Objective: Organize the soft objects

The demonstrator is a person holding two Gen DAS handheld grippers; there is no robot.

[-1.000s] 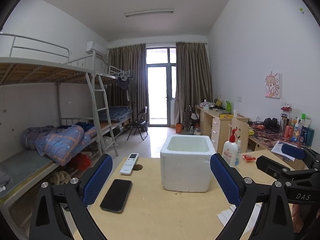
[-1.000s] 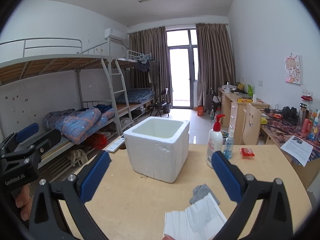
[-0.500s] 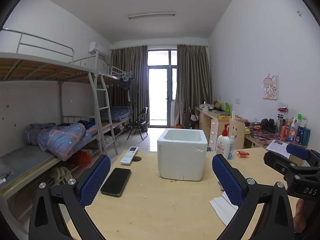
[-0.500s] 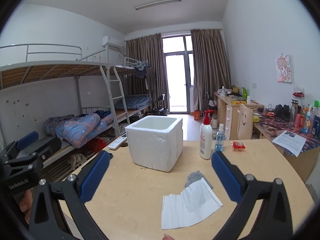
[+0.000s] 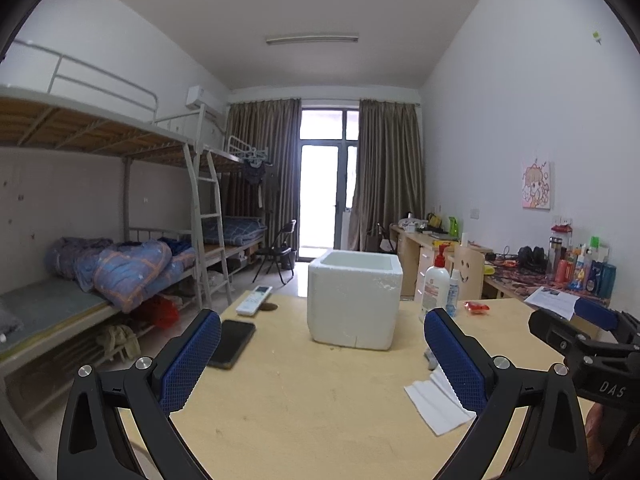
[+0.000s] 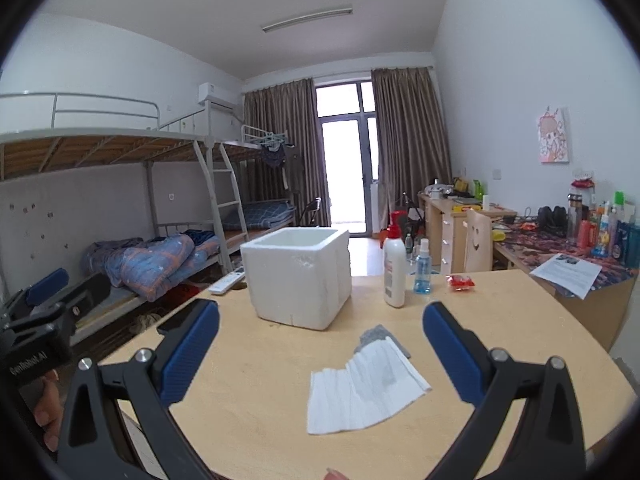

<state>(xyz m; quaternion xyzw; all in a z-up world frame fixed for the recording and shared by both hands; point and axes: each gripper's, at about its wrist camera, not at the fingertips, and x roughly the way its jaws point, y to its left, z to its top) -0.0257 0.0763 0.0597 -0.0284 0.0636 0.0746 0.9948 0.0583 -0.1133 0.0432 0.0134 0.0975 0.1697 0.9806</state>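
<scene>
I'm holding both jaws apart, empty; white cloth point(image 6: 366, 390) is lying on the tabletop point(image 6: 260, 400) ahead of my right gripper point(image 6: 320, 354), long axis slanting toward foam box point(image 6: 298, 276); right nearer.

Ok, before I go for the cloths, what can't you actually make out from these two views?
- Grey cloth: partly under the white cloth in the right wrist view; the left wrist view hides it behind the left gripper's finger.
- Foam box: the floor inside is hidden by its walls in both views.
- Phone: near end covered by a finger; barely seen in the right view.
- Bottle labels: too small.
</scene>
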